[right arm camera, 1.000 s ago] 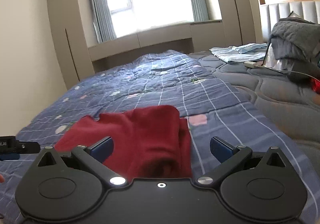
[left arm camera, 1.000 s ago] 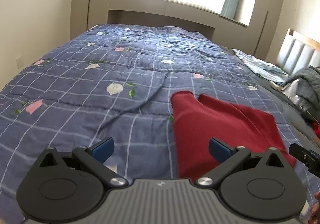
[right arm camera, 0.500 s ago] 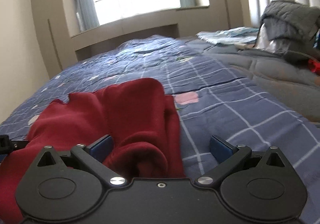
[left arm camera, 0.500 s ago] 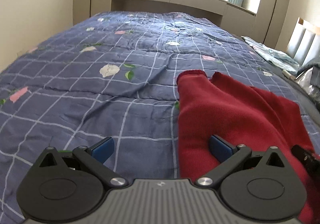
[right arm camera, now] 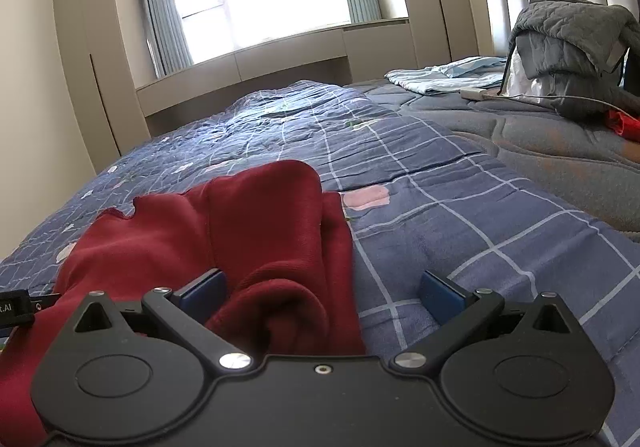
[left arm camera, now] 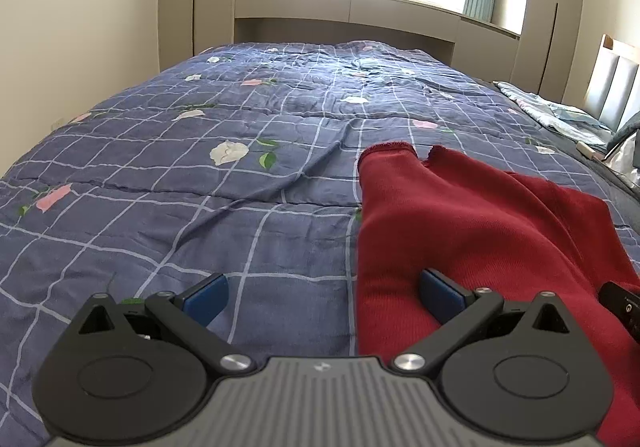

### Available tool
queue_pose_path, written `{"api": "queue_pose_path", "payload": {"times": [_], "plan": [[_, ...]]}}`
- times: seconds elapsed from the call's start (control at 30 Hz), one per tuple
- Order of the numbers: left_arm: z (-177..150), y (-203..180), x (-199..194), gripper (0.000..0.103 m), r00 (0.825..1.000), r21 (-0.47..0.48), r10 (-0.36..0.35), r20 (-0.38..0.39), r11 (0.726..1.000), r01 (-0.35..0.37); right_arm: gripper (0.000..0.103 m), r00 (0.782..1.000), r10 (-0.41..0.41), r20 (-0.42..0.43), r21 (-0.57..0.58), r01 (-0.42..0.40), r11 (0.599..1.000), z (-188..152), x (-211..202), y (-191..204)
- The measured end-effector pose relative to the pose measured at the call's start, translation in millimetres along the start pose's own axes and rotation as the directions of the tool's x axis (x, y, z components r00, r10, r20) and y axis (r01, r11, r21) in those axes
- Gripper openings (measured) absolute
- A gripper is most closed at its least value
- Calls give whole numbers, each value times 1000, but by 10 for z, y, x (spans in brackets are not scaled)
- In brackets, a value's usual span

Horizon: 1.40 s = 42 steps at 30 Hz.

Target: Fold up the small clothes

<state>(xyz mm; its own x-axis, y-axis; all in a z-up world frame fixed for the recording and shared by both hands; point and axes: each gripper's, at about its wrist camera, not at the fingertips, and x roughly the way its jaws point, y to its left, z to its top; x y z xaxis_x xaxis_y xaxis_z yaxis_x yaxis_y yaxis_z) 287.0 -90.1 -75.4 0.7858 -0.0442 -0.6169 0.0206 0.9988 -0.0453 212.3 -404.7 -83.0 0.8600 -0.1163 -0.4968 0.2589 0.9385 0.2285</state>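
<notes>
A dark red knit garment [left arm camera: 480, 223] lies on the blue checked floral quilt [left arm camera: 200, 175]. My left gripper [left arm camera: 324, 297] is open and low over the garment's near left edge, its right finger over red cloth, its left finger over quilt. In the right wrist view the garment [right arm camera: 256, 231] lies bunched with a rolled fold near the camera. My right gripper [right arm camera: 322, 293] is open and straddles the garment's right edge, with the left finger over cloth and the right finger over quilt. Each view shows the other gripper's tip at its edge.
A grey padded jacket [right arm camera: 568, 35] is heaped by the headboard at the right. Light blue folded cloth [right arm camera: 444, 77] and a white cable lie on the grey mattress [right arm camera: 560, 151]. A small red item [right arm camera: 620, 123] lies at the far right. Wardrobes and a window stand beyond the bed.
Both grippers have come down and forward to the garment's near edges. The garment now fills more of both views. Both jaws stay open.
</notes>
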Motion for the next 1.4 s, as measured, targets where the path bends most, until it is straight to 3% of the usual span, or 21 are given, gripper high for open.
{"api": "queue_pose_path", "payload": {"times": [0.63,0.83,0.9,1.0,1.07,1.2,1.4], "plan": [[-3,17,3,103,1000,-13,-1,-2,1000,1,102,1000,2,3,-1,-2,1000,-9,-4,-3],[14,156,-63,102,998,-113,-54,-31,992,50,102,1000,12,11,-2,-12,1000,-12,-20,4],[-12,201,-130,102,997,-141,-77,-32,987,71,102,999,41,30,1,-41,999,-26,-59,-14],[-59,271,-248,102,989,-147,-149,-13,978,146,102,984,151,91,19,-153,988,-61,-163,-97],[-80,311,-302,102,980,-147,-200,-10,969,196,102,977,194,84,23,-197,980,-63,-177,-115],[-122,303,-292,102,976,-121,-216,-28,970,211,102,988,155,28,-15,-155,988,-75,-143,-17],[-129,227,-319,102,982,-88,-185,-28,979,182,102,993,114,25,-67,-112,991,-163,-179,56]]}}
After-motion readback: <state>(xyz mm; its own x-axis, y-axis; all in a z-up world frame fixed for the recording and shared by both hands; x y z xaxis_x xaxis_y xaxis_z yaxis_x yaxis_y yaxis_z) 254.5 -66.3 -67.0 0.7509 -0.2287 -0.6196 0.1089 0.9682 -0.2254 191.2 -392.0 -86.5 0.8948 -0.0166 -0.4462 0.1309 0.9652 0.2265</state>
